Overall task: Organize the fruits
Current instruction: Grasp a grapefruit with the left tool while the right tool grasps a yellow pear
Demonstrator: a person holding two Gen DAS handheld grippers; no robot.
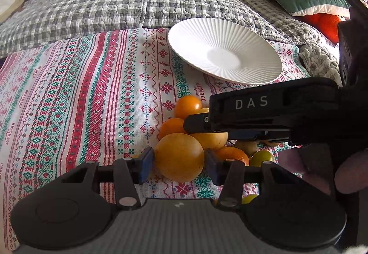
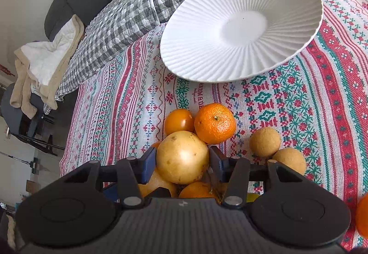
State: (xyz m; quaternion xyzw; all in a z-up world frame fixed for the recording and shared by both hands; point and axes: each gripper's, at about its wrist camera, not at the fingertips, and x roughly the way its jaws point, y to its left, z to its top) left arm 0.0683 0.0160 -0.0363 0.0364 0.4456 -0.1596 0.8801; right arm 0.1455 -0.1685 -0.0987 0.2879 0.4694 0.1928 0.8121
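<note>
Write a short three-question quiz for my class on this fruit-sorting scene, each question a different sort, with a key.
1. True or false: the white plate already holds fruit.
2. What sits between the jaws of the right gripper? A) the pale yellow fruit B) a banana C) a spoon
3. Fill in: the fruit pile lies on a patterned ____.

Key
1. False; it is empty.
2. A
3. Cloth

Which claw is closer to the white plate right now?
Right. The right claw, around a yellow fruit, reaches farther toward the white plate; the left claw sits behind it at the pile's near edge.
</note>
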